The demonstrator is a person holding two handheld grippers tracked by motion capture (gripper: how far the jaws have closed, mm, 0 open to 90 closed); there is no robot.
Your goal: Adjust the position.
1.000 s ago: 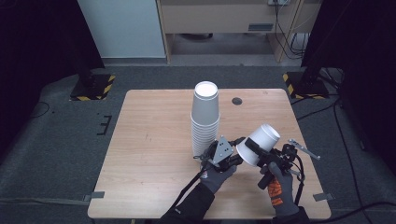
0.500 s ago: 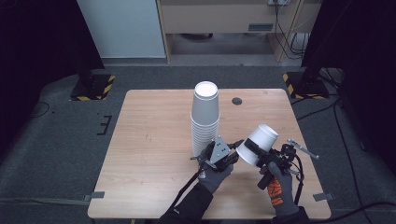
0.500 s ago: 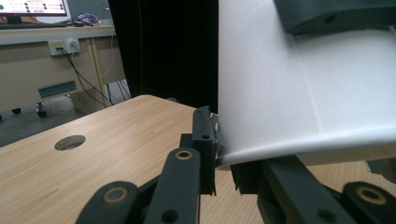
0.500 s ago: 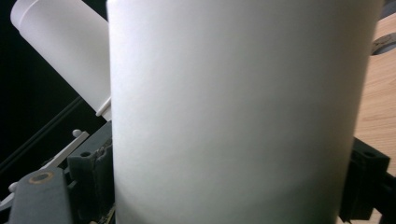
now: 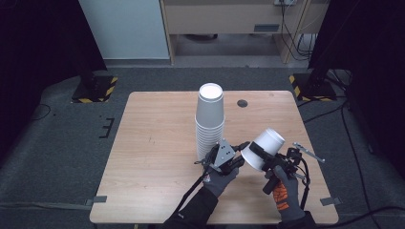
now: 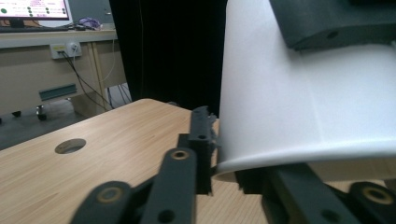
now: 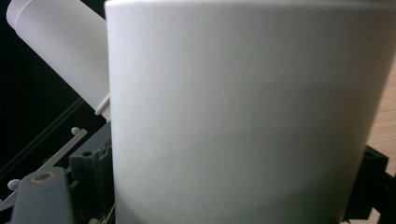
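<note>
Table (image 5: pixel 153 143): pale wood, with a round hole (image 5: pixel 242 103) near its far edge.

Stack of cups (image 5: pixel 210 119): white, upside down, standing at the table's middle; its near foot is hidden behind the left gripper.

Left gripper (image 5: pixel 237 153): held in a gloved hand just near of the stack. Its jaws stand narrow at the rim of the single cup; whether they pinch it cannot be made out.

Single cup (image 5: pixel 263 149): white, tilted, bottom up and to the far right, lifted above the table's near right part.

Right gripper (image 5: pixel 260 152): jaws clamped on the single cup's wall, mostly hidden behind it in its own view.
</note>
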